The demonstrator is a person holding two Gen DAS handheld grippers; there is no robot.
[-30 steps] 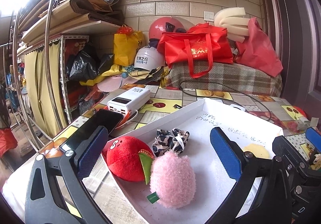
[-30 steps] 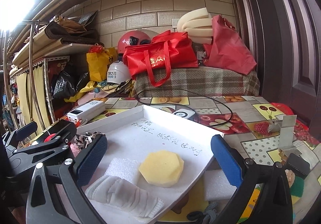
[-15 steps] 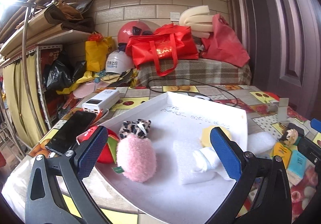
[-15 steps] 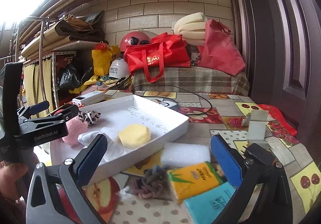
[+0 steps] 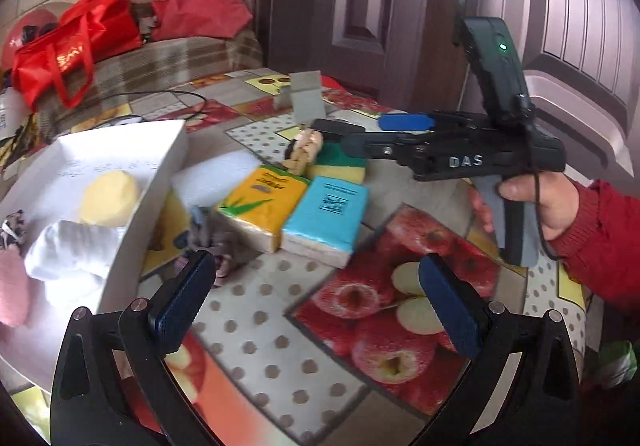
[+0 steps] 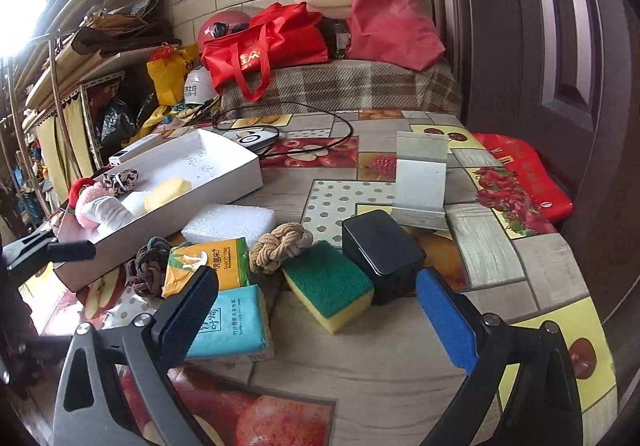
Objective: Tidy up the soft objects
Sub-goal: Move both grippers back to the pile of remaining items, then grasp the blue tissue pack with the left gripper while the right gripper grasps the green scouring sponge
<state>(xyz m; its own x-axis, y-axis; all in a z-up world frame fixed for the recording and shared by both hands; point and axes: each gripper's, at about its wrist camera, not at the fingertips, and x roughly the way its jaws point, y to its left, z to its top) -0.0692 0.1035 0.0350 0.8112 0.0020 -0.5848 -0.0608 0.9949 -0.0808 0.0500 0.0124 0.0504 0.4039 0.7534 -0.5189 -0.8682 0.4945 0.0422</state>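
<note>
A white tray [image 6: 224, 188] at the left holds a yellow sponge disc [image 6: 168, 192], a white cloth [image 6: 110, 211], a pink pompom [image 6: 86, 202] and a spotted scrunchie [image 6: 120, 179]. Beside it on the table lie a white foam block [image 6: 230, 224], a yellow tissue pack [image 6: 208, 264], a blue tissue pack [image 6: 232, 322], a green-and-yellow sponge [image 6: 330, 284], a beige knotted rope [image 6: 280, 246] and a brown scrunchie [image 6: 146, 266]. My right gripper [image 6: 320, 320] is open and empty above the sponge and blue pack. My left gripper [image 5: 316, 302] is open and empty over the tablecloth, right of the tray [image 5: 160, 182].
A black box [image 6: 382, 256] and a grey metal stand [image 6: 420, 182] sit behind the sponge. A black cable [image 6: 288, 118] and a power bank [image 6: 136, 150] lie behind the tray. Red bags [image 6: 268, 42] rest on a plaid bench. A dark door [image 6: 540, 46] is at the right.
Both grippers pulled back from the tray and swung right, now over the loose items on the tablecloth. Both stay open and empty.
</note>
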